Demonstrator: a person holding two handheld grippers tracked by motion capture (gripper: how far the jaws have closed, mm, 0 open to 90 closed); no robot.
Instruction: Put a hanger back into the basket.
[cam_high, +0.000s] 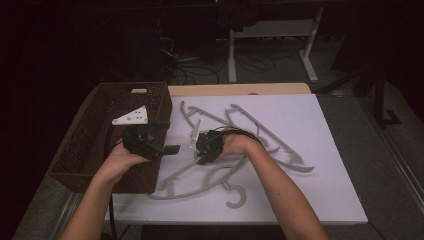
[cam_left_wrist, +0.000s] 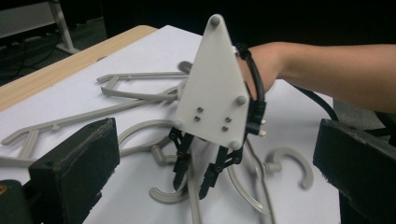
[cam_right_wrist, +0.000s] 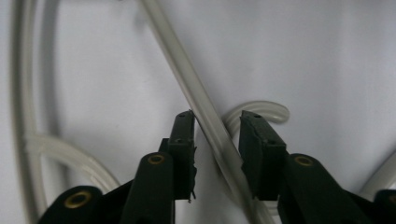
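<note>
White sheet on the table (cam_high: 320, 150), dark room behind; grey plastic hangers (cam_high: 260, 130) lie tangled at centre, a woven brown basket (cam_high: 90, 145) at left.
Right gripper (cam_right_wrist: 215, 128) points down with its jaws straddling one smooth hanger bar (cam_right_wrist: 205, 116), narrowly apart, not visibly pinching; its own view shows this. Left gripper (cam_high: 167, 149), over the basket's edge, has jaws spread wide with nothing between them.

I see a white surface (cam_high: 310, 165). Grey hangers (cam_high: 260, 131) sprawl at its centre. A brown wicker basket (cam_high: 90, 135) sits at nine o'clock.
</note>
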